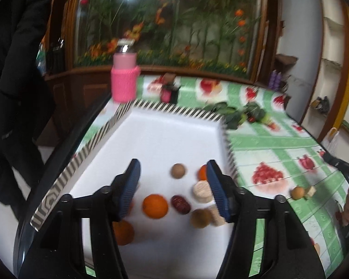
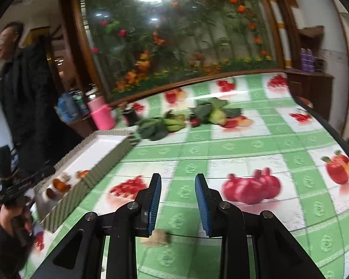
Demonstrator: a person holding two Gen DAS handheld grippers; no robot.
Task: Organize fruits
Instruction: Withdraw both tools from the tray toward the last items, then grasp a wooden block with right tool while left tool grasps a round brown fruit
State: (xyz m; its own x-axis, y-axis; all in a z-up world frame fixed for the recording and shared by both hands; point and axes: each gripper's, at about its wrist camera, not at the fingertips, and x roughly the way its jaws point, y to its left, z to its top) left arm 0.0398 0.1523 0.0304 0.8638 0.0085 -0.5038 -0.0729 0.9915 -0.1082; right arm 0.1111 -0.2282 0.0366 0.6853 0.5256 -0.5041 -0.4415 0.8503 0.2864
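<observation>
My left gripper (image 1: pixel 173 165) hangs open over the white tray (image 1: pixel 165 130) with striped walls; nothing sits between its blue pads. Under it lie an orange (image 1: pixel 155 206), a second orange (image 1: pixel 123 232), a third orange (image 1: pixel 203 172) half hidden by the right finger, a dark red date (image 1: pixel 180 204), two brown balls (image 1: pixel 178 171) and pale wooden pieces (image 1: pixel 202 191). My right gripper (image 2: pixel 178 177) stands open over the green fruit-print tablecloth (image 2: pixel 256 148), holding nothing. A small brown piece (image 2: pixel 159 236) lies on the cloth below its left finger. A brown ball (image 1: pixel 297 193) and a beige cube (image 1: pixel 311 191) rest outside the tray.
A pink bottle (image 1: pixel 124 81) and a small dark jar (image 1: pixel 169 93) stand behind the tray. Leafy greens (image 2: pixel 211 114) and green bananas (image 2: pixel 174 122) lie at the back of the table. A person in a dark coat (image 2: pixel 28 97) stands on the left, by the table edge.
</observation>
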